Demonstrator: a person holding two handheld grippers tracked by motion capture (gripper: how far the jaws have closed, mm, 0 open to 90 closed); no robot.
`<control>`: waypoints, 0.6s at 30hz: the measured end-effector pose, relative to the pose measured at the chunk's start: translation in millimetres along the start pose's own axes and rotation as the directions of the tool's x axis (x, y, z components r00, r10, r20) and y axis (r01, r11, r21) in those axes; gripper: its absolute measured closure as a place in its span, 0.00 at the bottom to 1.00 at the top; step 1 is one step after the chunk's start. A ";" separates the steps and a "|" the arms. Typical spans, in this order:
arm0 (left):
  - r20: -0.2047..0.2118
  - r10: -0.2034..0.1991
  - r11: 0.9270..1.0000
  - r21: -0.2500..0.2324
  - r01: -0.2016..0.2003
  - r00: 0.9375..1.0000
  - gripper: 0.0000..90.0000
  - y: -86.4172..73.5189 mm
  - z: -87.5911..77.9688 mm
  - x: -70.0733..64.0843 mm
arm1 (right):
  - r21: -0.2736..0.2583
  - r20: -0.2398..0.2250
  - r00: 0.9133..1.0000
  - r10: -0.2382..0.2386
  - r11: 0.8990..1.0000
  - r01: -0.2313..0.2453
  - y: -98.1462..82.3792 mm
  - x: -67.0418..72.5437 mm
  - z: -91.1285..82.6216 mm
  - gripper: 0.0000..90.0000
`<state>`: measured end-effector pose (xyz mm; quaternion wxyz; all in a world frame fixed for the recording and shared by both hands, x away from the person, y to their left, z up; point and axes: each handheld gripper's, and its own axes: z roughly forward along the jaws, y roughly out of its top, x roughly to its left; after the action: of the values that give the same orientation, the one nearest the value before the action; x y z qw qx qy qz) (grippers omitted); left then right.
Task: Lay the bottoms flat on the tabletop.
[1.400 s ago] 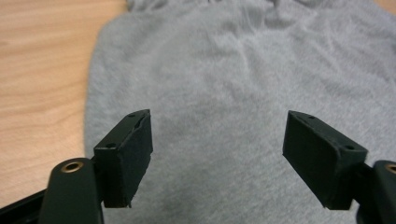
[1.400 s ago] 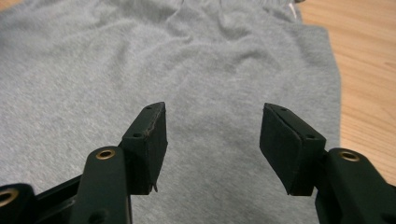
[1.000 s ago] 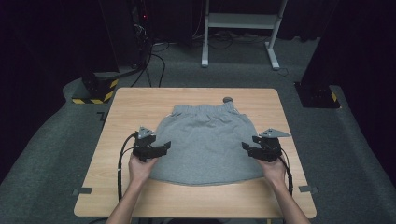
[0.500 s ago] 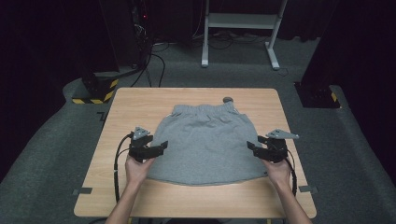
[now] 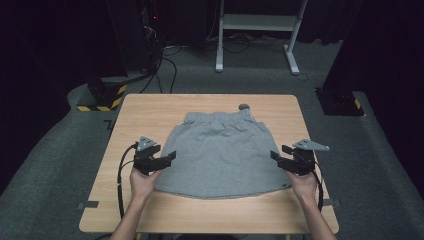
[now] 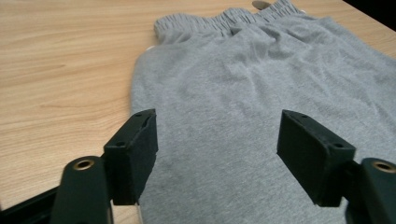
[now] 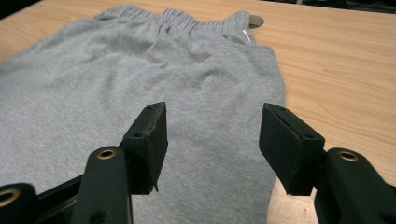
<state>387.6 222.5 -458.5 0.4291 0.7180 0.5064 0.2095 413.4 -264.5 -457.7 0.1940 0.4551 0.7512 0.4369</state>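
Observation:
A grey garment with an elastic waistband (image 5: 220, 150) lies flat on the wooden table (image 5: 150, 110), waistband at the far side. My left gripper (image 5: 171, 157) hovers at the garment's left edge. It is open, and its jaws have just been closing a little with nothing pressed between them. In the left gripper view the grey cloth (image 6: 261, 79) lies below and beyond the open gripper (image 6: 217, 140). My right gripper (image 5: 279, 152) is open at the garment's right edge. In the right gripper view the grey fabric (image 7: 140, 70) spreads out under the gripper (image 7: 212, 135).
A small grey round disc (image 5: 244, 106) sits on the table by the waistband. Behind the table stand a white desk frame (image 5: 255, 30), a yellow-and-black striped base (image 5: 102, 97) on the left and a dark base (image 5: 340, 102) on the right. Tape (image 5: 87, 204) marks the front left corner.
My right gripper has moved a little to the right, towards the garment's outer edge. The left gripper has stayed about where it was. The garment lies unchanged.

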 end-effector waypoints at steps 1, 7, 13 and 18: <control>-0.002 0.001 1.000 -0.009 -0.001 1.000 0.34 -0.1 -1.5 -0.3 | -0.005 -0.003 1.000 0.004 1.000 -0.004 -0.3 -1.0 -1.1 0.46; 0.006 -0.008 1.000 -0.023 0.009 1.000 0.34 -0.6 -5.0 3.1 | -0.020 -0.005 1.000 0.025 0.999 -0.025 -1.6 -5.1 -5.6 0.46; 0.011 -0.018 1.000 -0.019 0.018 1.000 0.34 -3.9 -7.3 7.6 | -0.029 0.000 1.000 0.028 0.999 -0.028 -2.8 -7.9 -10.1 0.46; 0.015 -0.015 1.000 -0.026 0.015 1.000 0.34 -4.9 -11.4 9.7 | -0.043 0.009 0.999 0.043 0.998 -0.043 -7.1 -12.7 -17.2 0.47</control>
<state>380.3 236.5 -457.6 0.4438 0.7099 0.5059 0.2077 404.4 -285.0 -455.6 0.1981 0.4691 0.7307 0.4546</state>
